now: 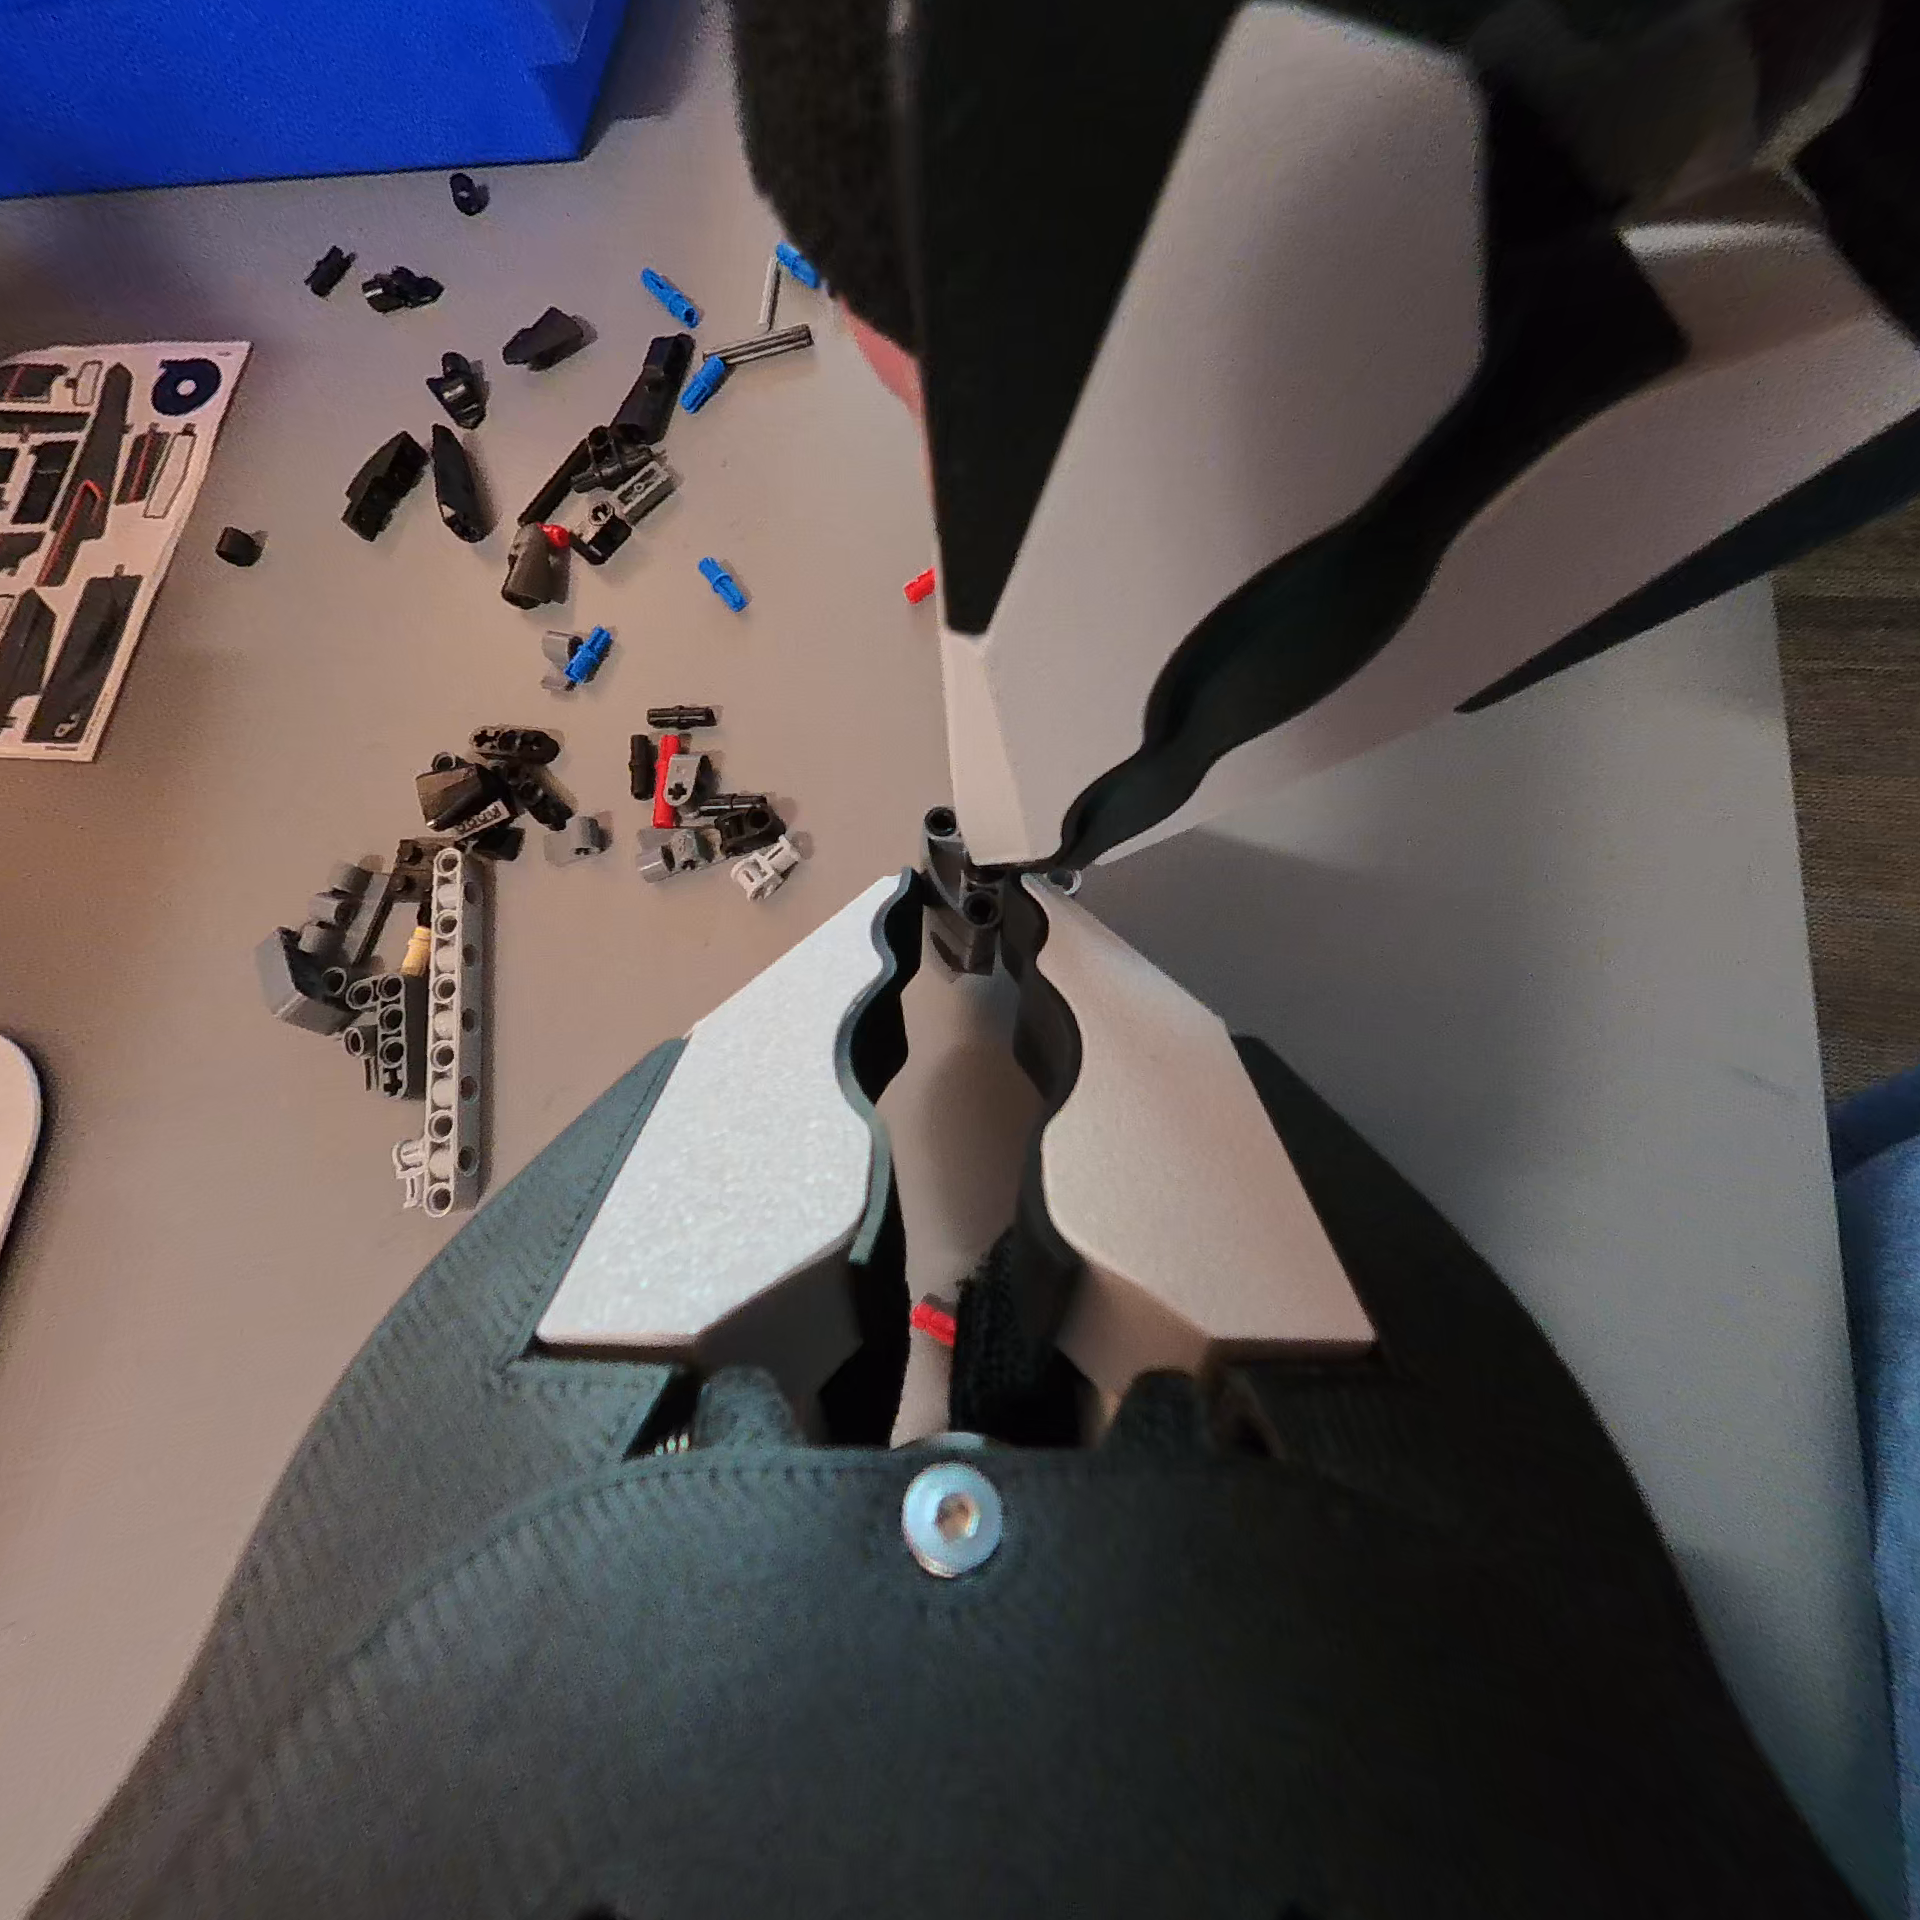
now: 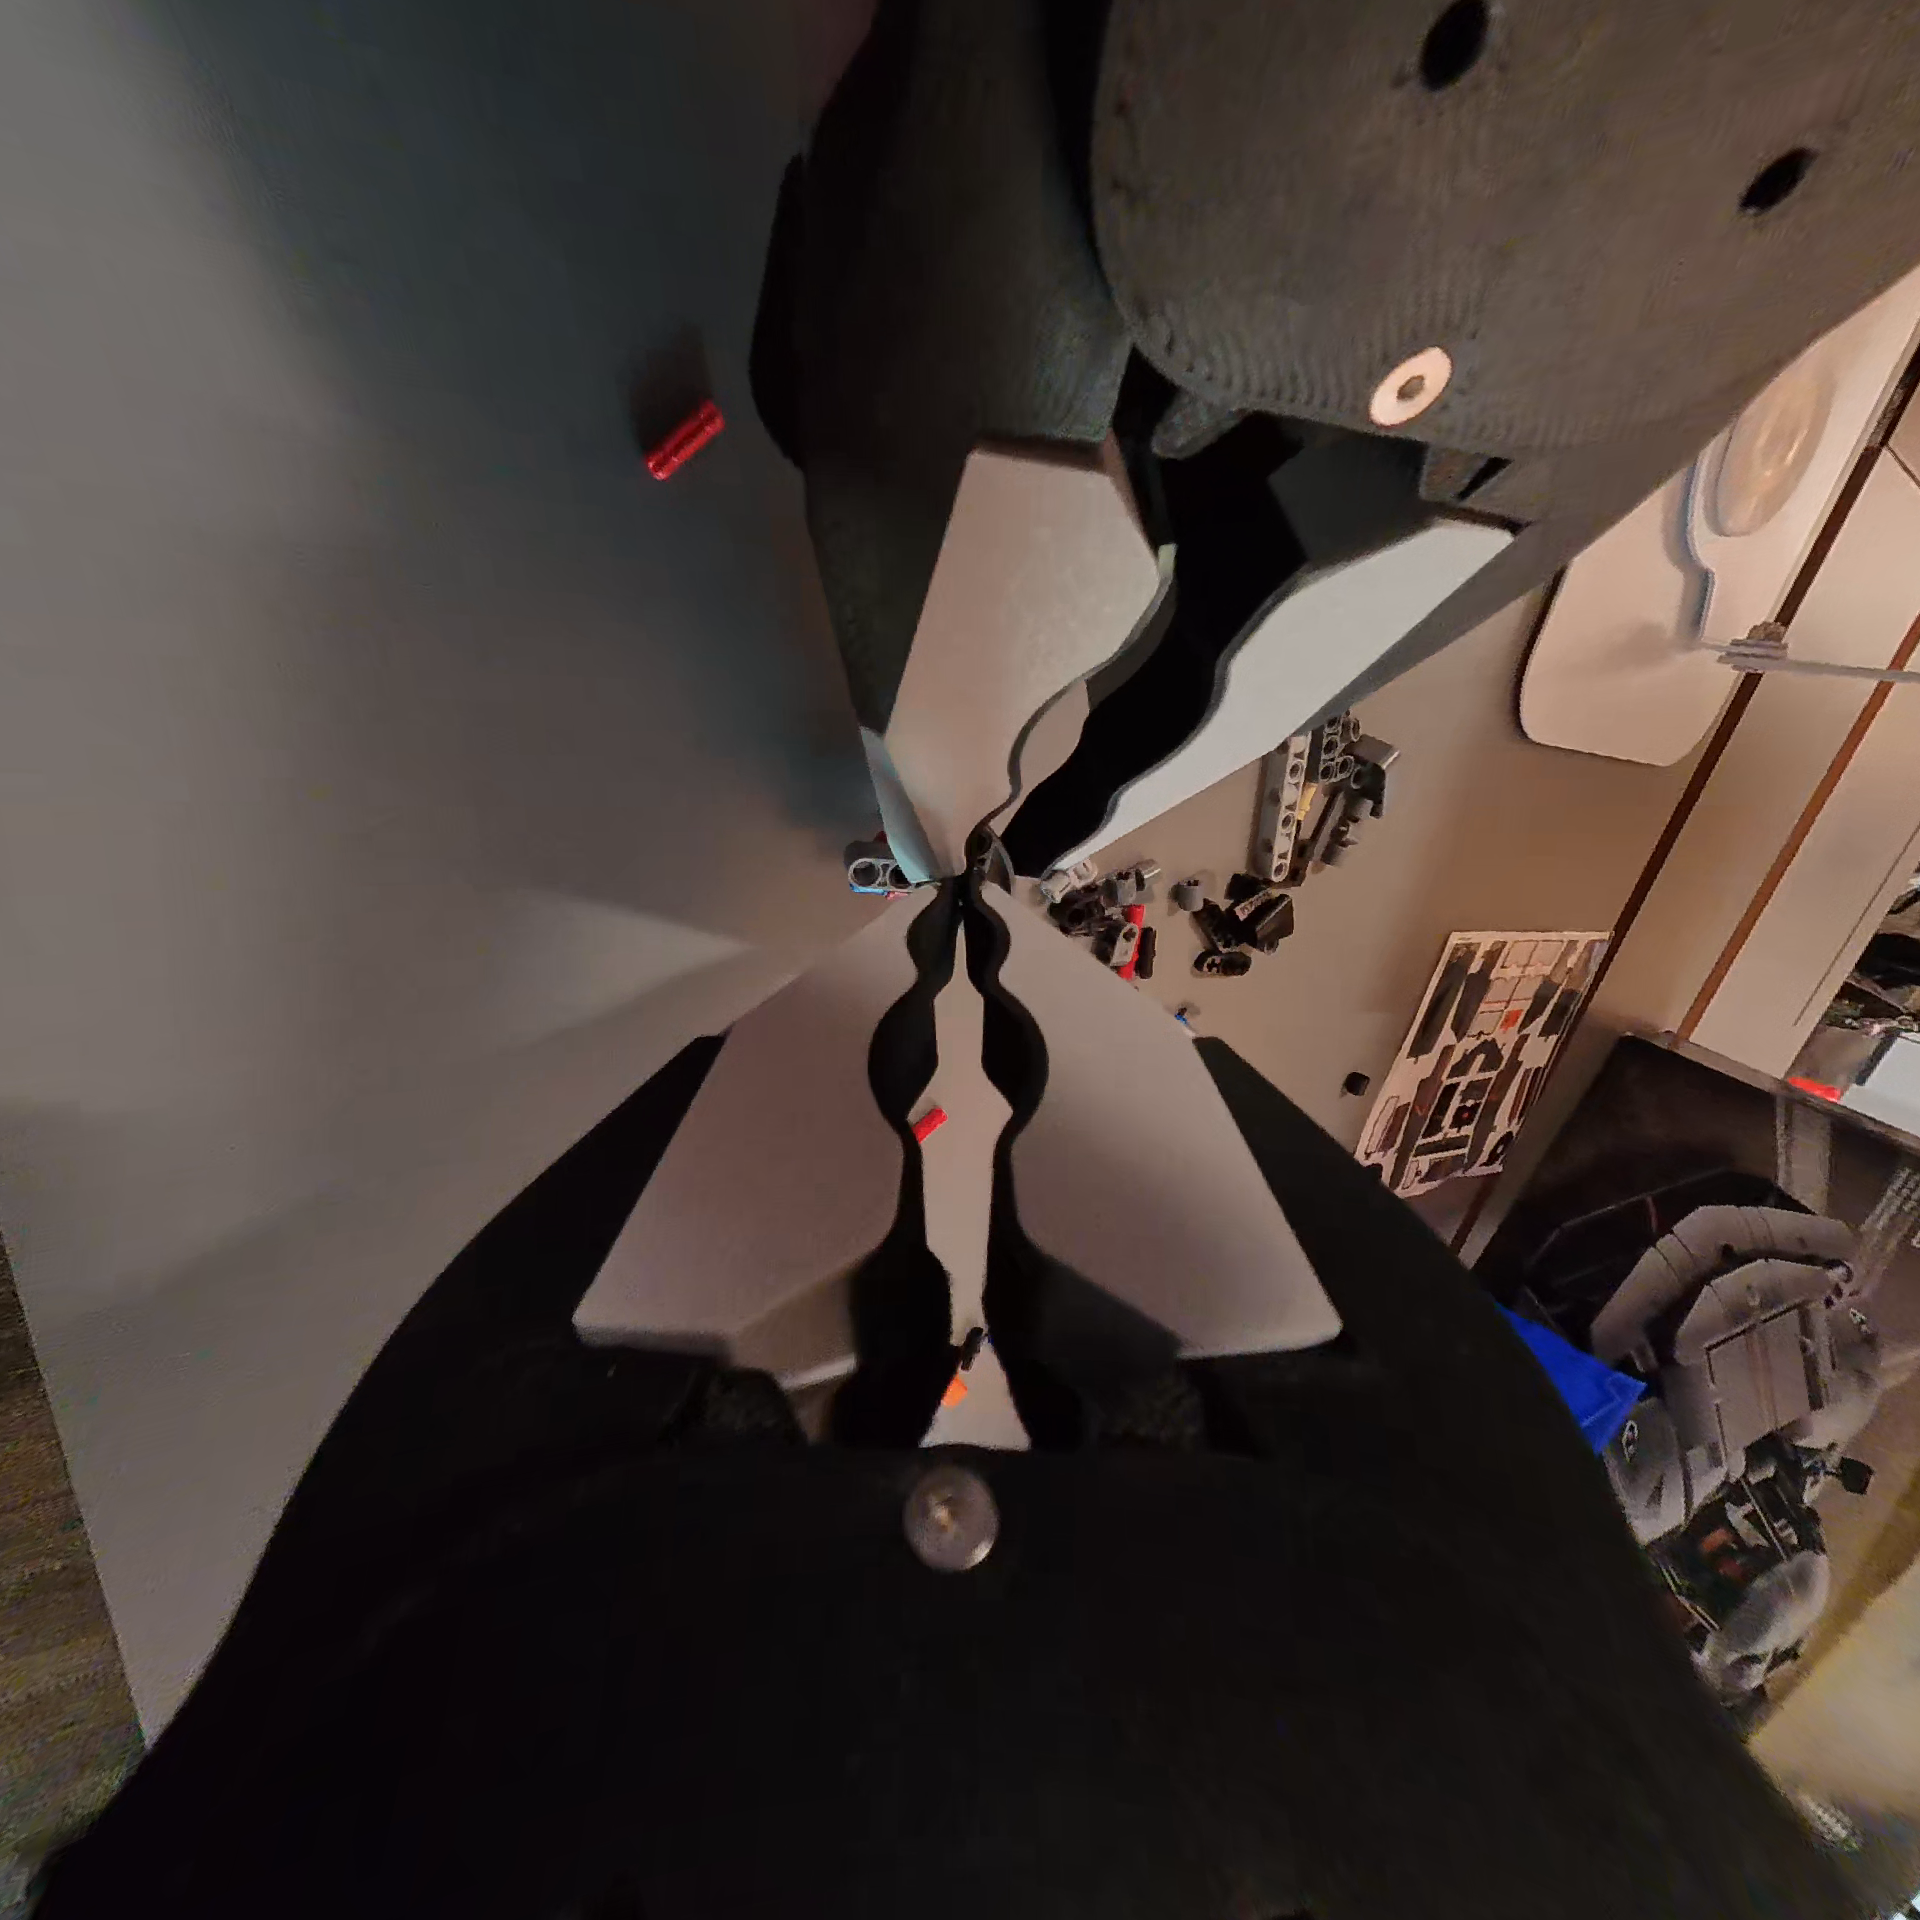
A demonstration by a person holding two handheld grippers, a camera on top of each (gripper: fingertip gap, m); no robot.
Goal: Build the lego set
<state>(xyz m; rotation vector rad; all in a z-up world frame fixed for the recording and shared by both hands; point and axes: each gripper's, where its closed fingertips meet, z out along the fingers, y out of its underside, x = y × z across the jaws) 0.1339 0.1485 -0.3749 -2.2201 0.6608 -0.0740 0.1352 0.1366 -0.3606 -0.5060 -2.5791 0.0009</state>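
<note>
A small dark grey connector (image 1: 964,906) is pinched between the tips of the left tongs (image 1: 971,914), held above the table (image 1: 260,1299). The right tongs (image 1: 1023,857) are seen coming down from above in the left wrist view, their tips pressed together and touching the top of the same connector. In the right wrist view the right tongs (image 2: 961,899) are closed to a thin slit at the tips, and the left tongs (image 2: 982,862) meet them tip to tip; whether something is caught between the right tips cannot be told, since the spot is dark and small. A small grey piece with a blue mark (image 2: 871,871) is seen just beside the meeting point.

Loose parts are scattered on the table to the left. A long light grey beam (image 1: 452,1039) lies joined to a cluster of grey and black pieces (image 1: 332,966). Near it, a heap of black parts (image 1: 488,790) and another heap with a red axle (image 1: 665,779) are seen. Blue pins (image 1: 670,296) and black pieces (image 1: 623,426) lie farther off. One red pin (image 1: 917,585) lies by the right tongs, another (image 1: 932,1320) is seen through the gap of the left tongs. A sticker sheet (image 1: 94,540) lies at the left edge, and a blue box (image 1: 291,83) at the far corner.
</note>
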